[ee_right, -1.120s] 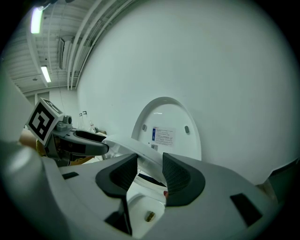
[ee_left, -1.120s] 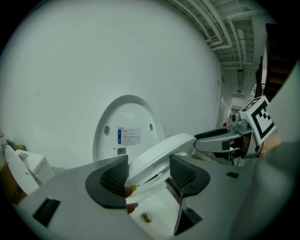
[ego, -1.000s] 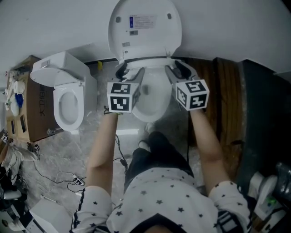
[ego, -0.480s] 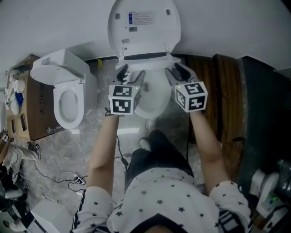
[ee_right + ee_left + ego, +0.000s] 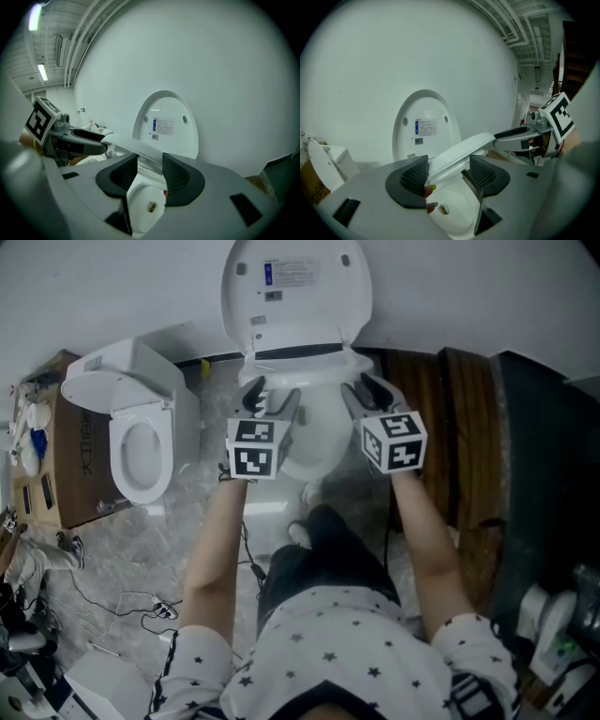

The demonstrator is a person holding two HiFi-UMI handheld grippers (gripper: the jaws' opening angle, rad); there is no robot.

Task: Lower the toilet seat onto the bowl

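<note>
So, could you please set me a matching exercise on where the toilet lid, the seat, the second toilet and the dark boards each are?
Things:
1. white oval toilet lid
2. white toilet seat
3. second white toilet
4. dark wooden boards

Places or states:
A. tilted, between the jaws of both the left gripper and the right gripper
B. at the right side of the head view
C. upright against the white wall
D. next to a brown cardboard box

Pairs: 1-C, 2-A, 3-D, 4-B.
</note>
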